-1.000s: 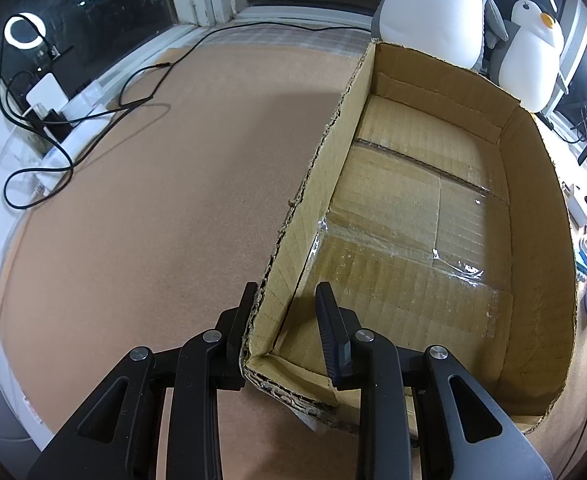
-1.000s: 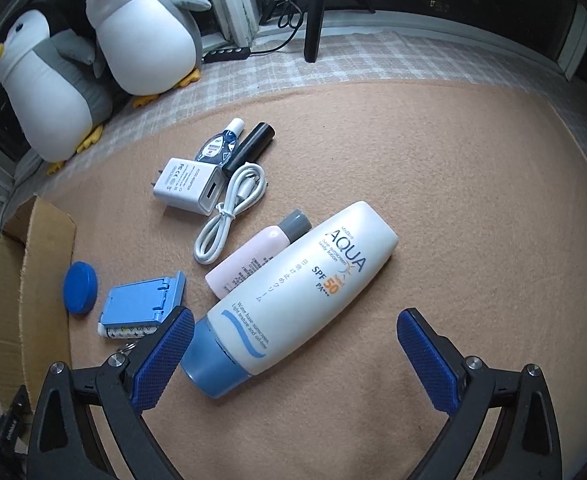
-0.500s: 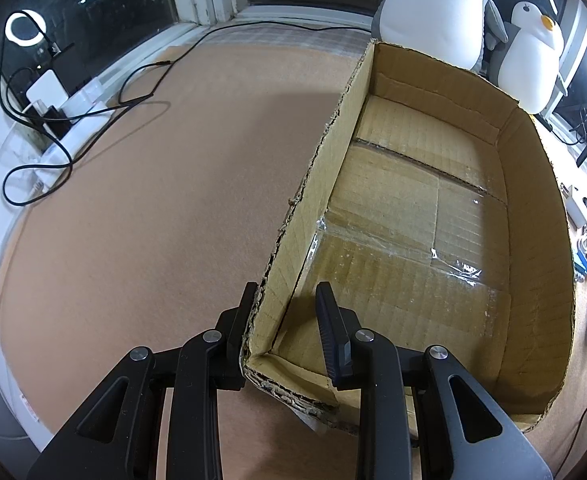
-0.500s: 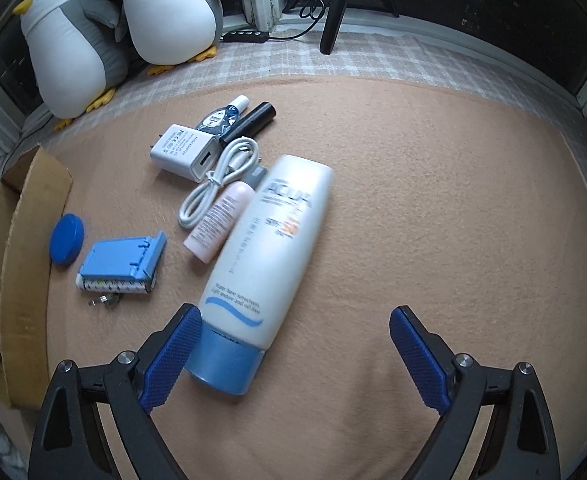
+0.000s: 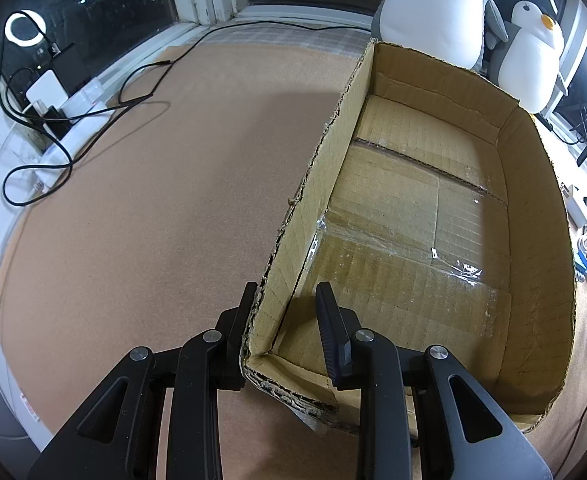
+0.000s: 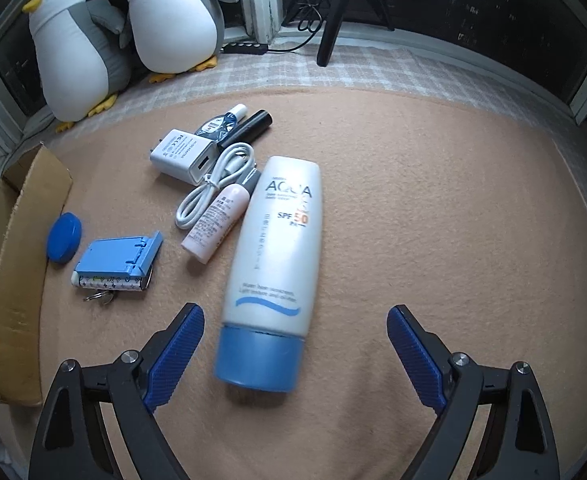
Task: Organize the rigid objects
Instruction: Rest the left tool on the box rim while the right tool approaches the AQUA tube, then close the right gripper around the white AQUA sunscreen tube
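Observation:
My left gripper [image 5: 285, 296] is shut on the near left wall of an empty cardboard box [image 5: 533, 200], one finger outside and one inside by the corner. In the right wrist view a white sunscreen tube [image 6: 277, 248] with a blue cap [image 6: 259, 360] lies on the tan mat, cap toward me. My right gripper [image 6: 295, 310] hovers open above it; the cap end lies between the blue pads, touching neither. Beside the tube lie a small pink bottle [image 6: 217, 224], a coiled white cable [image 6: 213, 184], a white charger [image 6: 181, 156], a black tube [image 6: 249, 124] and a small blue-labelled bottle [image 6: 217, 124].
A round blue tin [image 6: 64, 236] and a blue folding stand [image 6: 117, 256] on a patterned case lie left of the tube, near the box's edge [image 6: 21, 240]. Two plush penguins [image 6: 173, 20] and a tripod leg [image 6: 331, 20] stand at the back. Cables and a power strip [image 5: 73, 120] line the far left.
In the right wrist view the tube has swung from diagonal to nearly straight ahead as the gripper rolled, and the pads stand slightly closer together. The left view is unchanged.

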`<control>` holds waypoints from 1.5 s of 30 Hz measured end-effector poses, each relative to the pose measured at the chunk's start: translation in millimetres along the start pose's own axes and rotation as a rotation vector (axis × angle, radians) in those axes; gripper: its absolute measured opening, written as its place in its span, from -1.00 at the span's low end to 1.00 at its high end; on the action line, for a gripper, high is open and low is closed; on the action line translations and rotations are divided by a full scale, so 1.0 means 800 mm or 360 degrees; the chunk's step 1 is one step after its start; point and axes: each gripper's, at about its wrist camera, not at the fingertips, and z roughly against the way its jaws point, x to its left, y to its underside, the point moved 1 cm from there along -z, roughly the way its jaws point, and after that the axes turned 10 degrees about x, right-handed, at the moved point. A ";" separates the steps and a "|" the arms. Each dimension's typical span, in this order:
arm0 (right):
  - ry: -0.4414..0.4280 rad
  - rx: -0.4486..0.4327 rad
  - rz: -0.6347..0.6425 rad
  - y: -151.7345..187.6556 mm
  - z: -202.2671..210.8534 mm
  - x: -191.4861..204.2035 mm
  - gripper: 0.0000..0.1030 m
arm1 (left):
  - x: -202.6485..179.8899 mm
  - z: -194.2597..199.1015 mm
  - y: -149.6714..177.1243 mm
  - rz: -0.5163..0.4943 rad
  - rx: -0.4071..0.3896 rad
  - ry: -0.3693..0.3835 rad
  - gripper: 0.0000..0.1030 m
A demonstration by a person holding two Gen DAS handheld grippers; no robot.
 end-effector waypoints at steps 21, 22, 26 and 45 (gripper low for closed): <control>0.0002 -0.0096 0.0015 -0.005 -0.021 0.007 -0.14 | -0.002 -0.001 -0.001 0.0001 -0.0001 -0.0004 -0.48; -0.0004 -0.0094 0.0022 -0.004 -0.021 0.007 -0.14 | -0.002 -0.001 -0.002 0.0000 0.0000 -0.0004 -0.48; -0.0016 -0.0097 0.0034 0.006 -0.017 -0.001 -0.15 | -0.003 -0.002 -0.002 0.0000 0.0000 -0.0004 -0.48; -0.0226 -0.0288 0.0230 0.014 0.082 0.070 -0.15 | -0.001 -0.001 0.000 0.0001 -0.0002 -0.0002 -0.48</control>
